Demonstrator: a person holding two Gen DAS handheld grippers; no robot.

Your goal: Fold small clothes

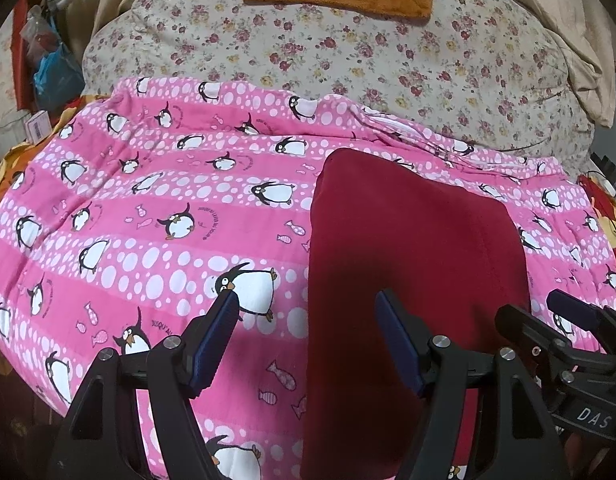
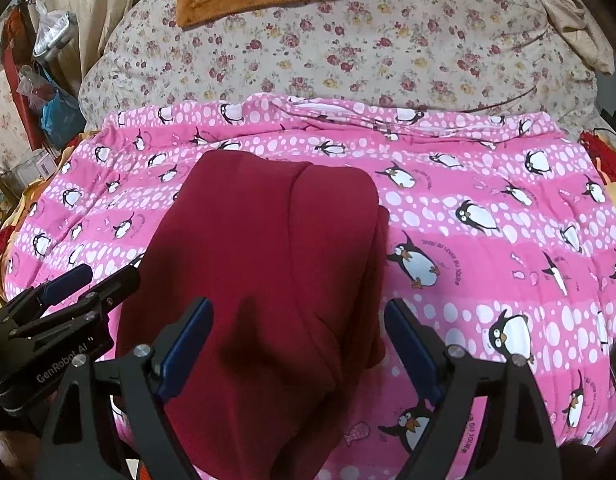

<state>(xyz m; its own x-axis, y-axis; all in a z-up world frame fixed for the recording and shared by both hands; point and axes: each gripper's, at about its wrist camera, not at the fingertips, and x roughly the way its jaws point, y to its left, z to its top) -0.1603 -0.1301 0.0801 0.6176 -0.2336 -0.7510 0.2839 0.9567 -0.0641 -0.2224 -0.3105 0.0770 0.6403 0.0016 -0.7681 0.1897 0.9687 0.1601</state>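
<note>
Pink penguin quilt (image 1: 147,216) covers the bed, where a red garment (image 2: 267,264) lies lengthwise, running away from both grippers. Left gripper (image 1: 308,316) and right gripper (image 2: 297,320) hover wide apart, empty; the right sits squarer over it.

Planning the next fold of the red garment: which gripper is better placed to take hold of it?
Probably the right gripper: its open jaws straddle the red garment. The left gripper, also open, sits over the garment's left edge, half above the penguin blanket.
</note>
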